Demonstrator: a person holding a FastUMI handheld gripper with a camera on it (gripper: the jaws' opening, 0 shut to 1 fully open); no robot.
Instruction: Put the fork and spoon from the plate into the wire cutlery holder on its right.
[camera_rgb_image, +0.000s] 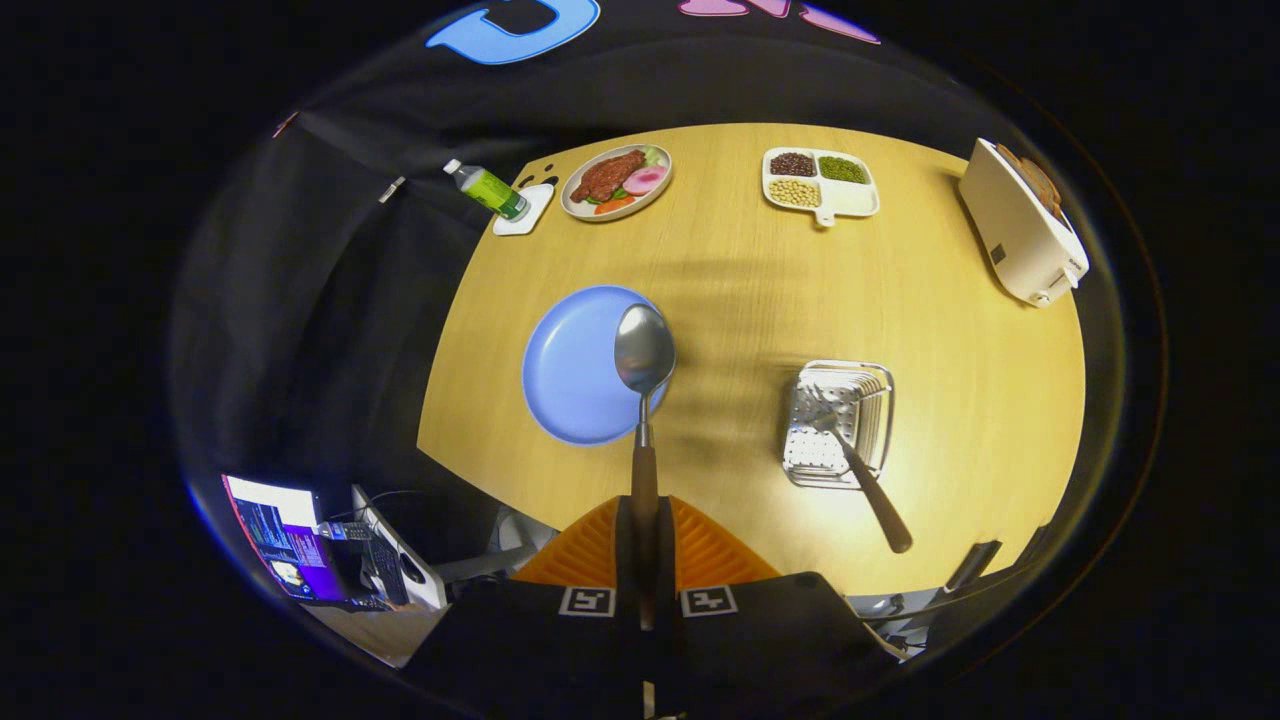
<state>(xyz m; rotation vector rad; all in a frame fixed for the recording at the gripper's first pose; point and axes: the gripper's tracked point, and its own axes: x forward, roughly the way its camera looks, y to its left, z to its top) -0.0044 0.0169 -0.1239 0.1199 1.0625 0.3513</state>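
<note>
Orange jaws of the gripper (645, 545) pinch the spoon (644, 365) by its wooden handle, lifted over the blue plate (570, 370). The fork (860, 470) already leans in the wire cutlery holder (840, 420) on the wooden surface (940, 320), so the spoon must next swing right and drop beside it, clear of its slanting handle.
</note>
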